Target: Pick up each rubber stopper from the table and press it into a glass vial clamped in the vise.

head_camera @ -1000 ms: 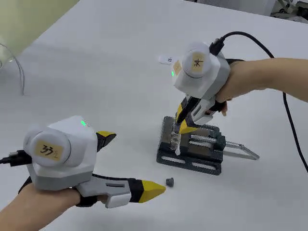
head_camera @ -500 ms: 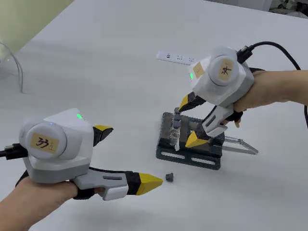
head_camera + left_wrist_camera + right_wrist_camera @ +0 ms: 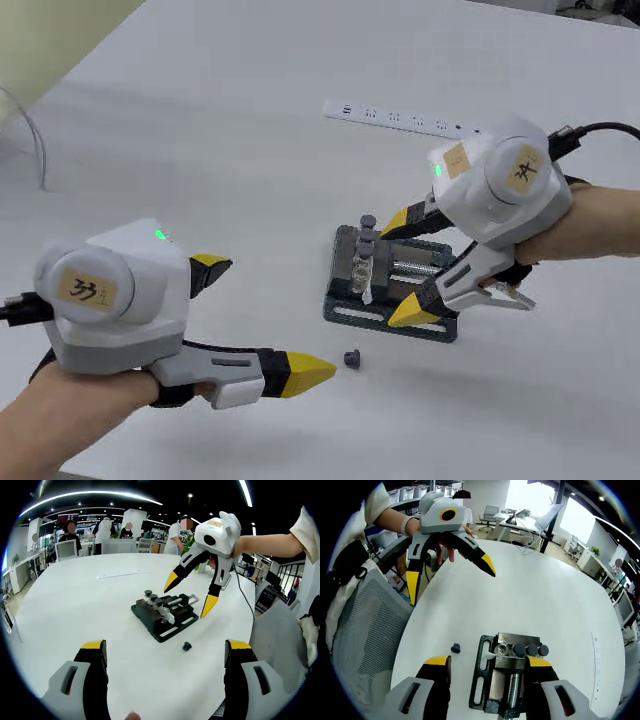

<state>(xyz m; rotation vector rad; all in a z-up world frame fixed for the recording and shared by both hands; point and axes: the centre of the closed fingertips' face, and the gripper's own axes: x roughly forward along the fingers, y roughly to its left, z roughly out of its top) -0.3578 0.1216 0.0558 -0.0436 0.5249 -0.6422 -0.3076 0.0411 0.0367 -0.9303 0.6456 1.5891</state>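
A black vise [image 3: 392,322] [image 3: 161,628] [image 3: 484,680] clamps a row of glass vials [image 3: 363,262]. Three of them carry dark stoppers [image 3: 530,650]; the nearest vial [image 3: 502,650] stands uncapped. One loose grey stopper [image 3: 351,358] [image 3: 186,646] [image 3: 455,648] lies on the white table in front of the vise. My right gripper [image 3: 402,268] [image 3: 489,662] hovers just right of the vise, open and empty. My left gripper [image 3: 262,318] [image 3: 165,647] hangs open at the lower left, one yellow tip a short way left of the loose stopper.
A white power strip [image 3: 400,117] [image 3: 122,573] lies behind the vise. The vise's handle [image 3: 505,293] sticks out to the right. A mesh chair [image 3: 365,645] stands at the table's edge. People and desks fill the room beyond.
My right gripper has come off the vials, opened, and drawn back to the right of the vise. The left gripper has hardly moved. The loose stopper lies where it was.
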